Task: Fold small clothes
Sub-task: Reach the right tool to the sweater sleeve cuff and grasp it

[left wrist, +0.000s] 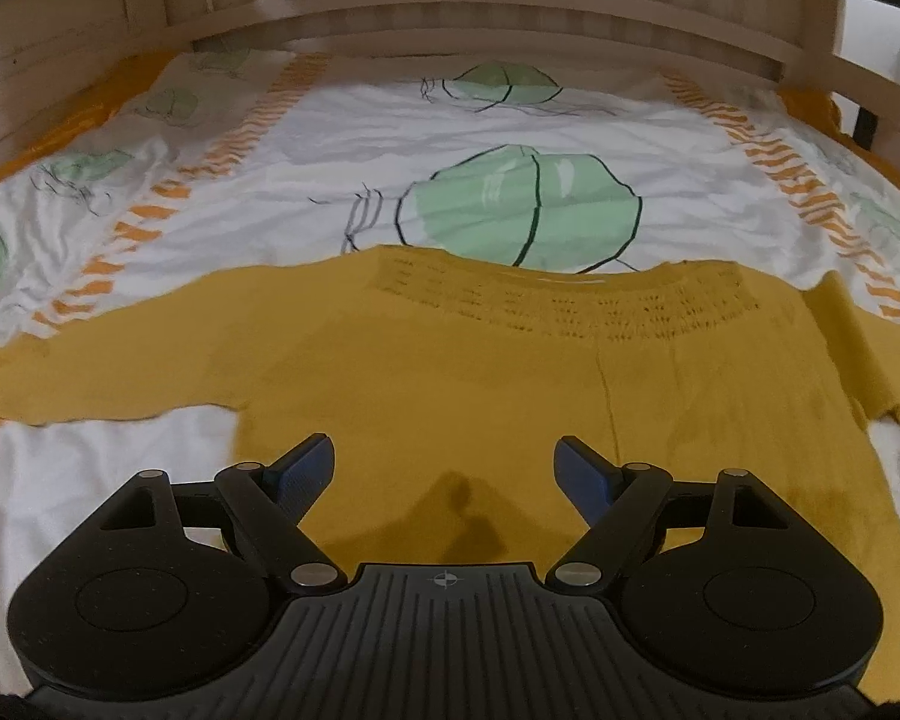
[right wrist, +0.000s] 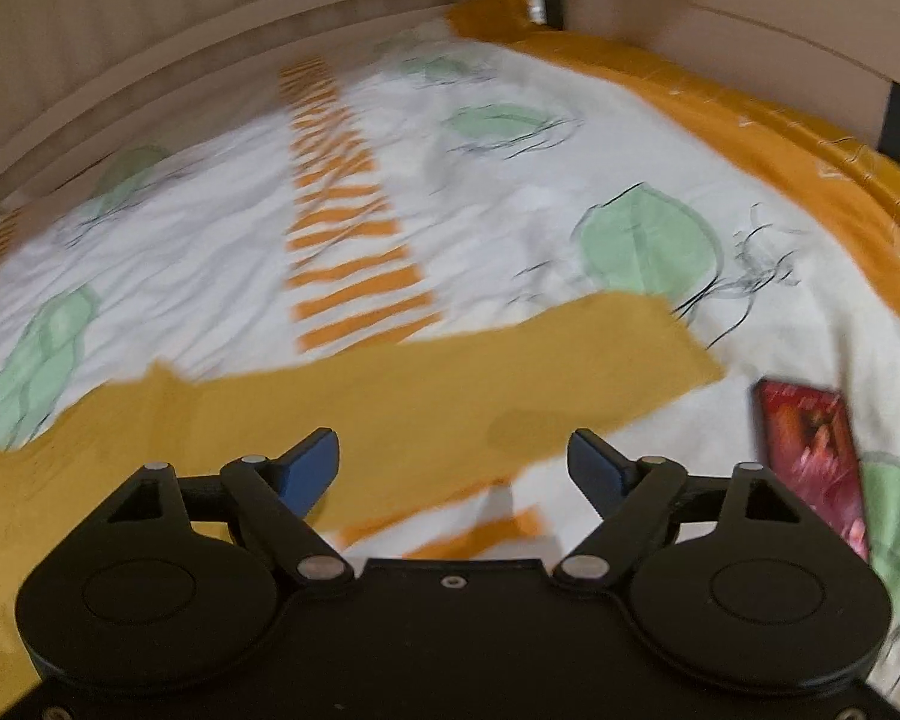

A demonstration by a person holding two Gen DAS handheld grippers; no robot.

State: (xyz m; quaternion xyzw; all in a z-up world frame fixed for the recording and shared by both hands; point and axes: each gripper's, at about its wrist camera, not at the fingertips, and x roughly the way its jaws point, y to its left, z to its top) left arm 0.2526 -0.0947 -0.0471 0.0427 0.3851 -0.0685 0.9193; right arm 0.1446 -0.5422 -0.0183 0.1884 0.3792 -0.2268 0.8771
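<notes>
- Mustard knit sweater (left wrist: 510, 372) lies flat on the printed bedsheet (left wrist: 342, 138), sleeves out to both sides.
- Left gripper (left wrist: 444, 468) hangs over the sweater's lower body, jaws wide apart, empty.
- Right gripper (right wrist: 453, 462) is likewise spread, over one sleeve (right wrist: 510, 354).
- Red booklet (right wrist: 810, 450) lies near that sleeve's end.

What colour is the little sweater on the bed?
Mustard yellow: the sweater shows best in the left wrist view.

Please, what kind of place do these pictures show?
Most likely a bedroom. A mustard yellow sweater lies flat on a bed with a printed white sheet, and a wooden bed frame stands behind it.
</notes>
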